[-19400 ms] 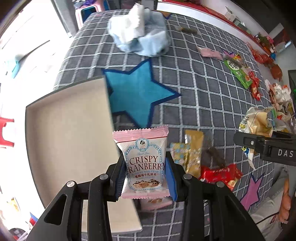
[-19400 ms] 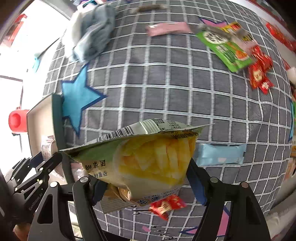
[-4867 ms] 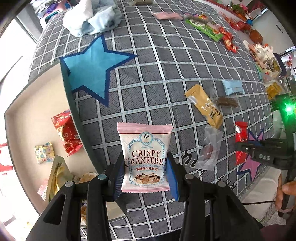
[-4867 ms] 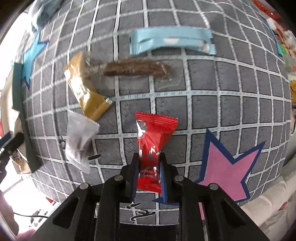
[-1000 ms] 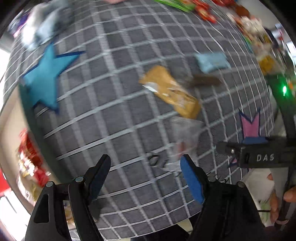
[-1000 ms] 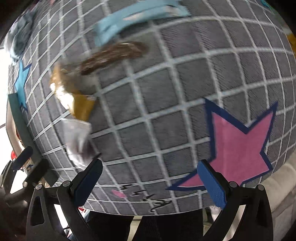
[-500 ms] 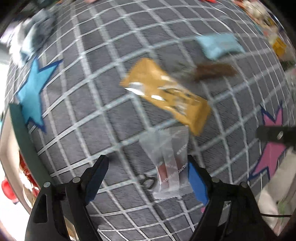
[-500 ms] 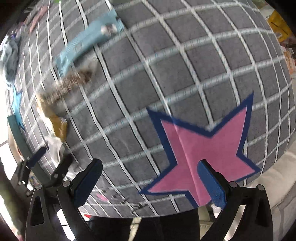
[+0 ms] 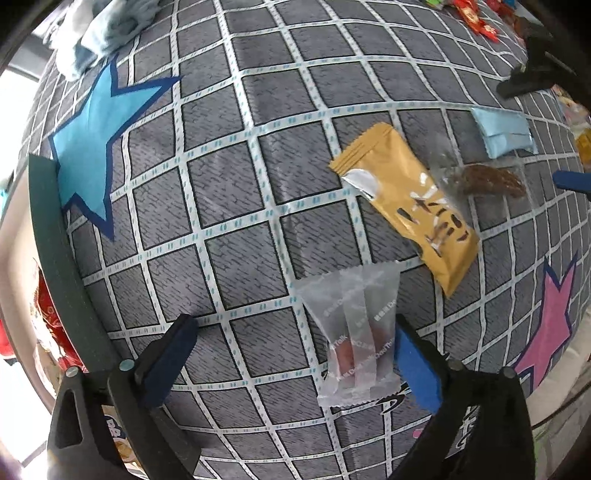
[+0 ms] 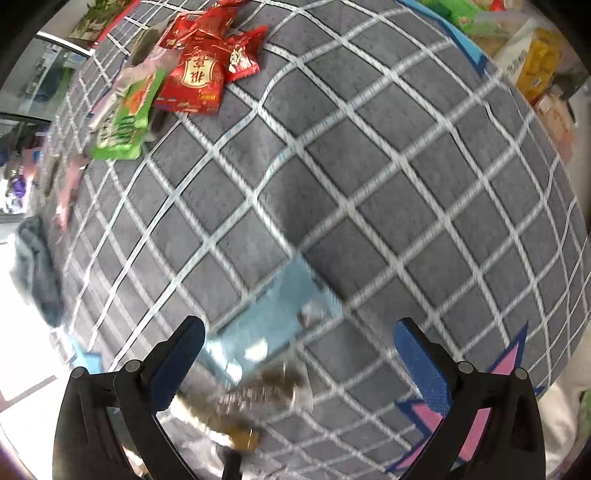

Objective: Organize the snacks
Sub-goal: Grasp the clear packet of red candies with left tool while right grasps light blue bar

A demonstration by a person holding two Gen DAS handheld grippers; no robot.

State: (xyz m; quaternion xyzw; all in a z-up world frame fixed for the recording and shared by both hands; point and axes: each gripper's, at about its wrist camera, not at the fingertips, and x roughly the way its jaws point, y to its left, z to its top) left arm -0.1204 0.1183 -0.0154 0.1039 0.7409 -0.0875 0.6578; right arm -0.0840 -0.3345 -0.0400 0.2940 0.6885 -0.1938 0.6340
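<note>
My left gripper (image 9: 291, 362) is open and empty, low over the grey checked cloth (image 9: 236, 192). A clear wrapped snack (image 9: 354, 332) lies between its jaws, close against the right finger (image 9: 417, 369). A mustard yellow packet (image 9: 410, 203), a brown bar in clear wrap (image 9: 487, 181) and a light blue packet (image 9: 504, 134) lie beyond it. My right gripper (image 10: 299, 362) is open and empty above the light blue packet (image 10: 273, 314), with the brown bar (image 10: 266, 387) between its jaws. The tray's green rim (image 9: 59, 258) holds red packets (image 9: 48, 325) at the left.
Red packets (image 10: 199, 74) and a green packet (image 10: 125, 125) lie at the far side of the cloth. Boxes (image 10: 535, 62) stand at the right edge. A blue star (image 9: 99, 140) and a pink star (image 9: 550, 325) are printed on the cloth. Bunched blue fabric (image 9: 107, 26) lies far left.
Both grippers, shut on snacks earlier, are now open and empty. My left gripper has closed in on the clear snack. My right gripper has swung up toward the light blue packet.
</note>
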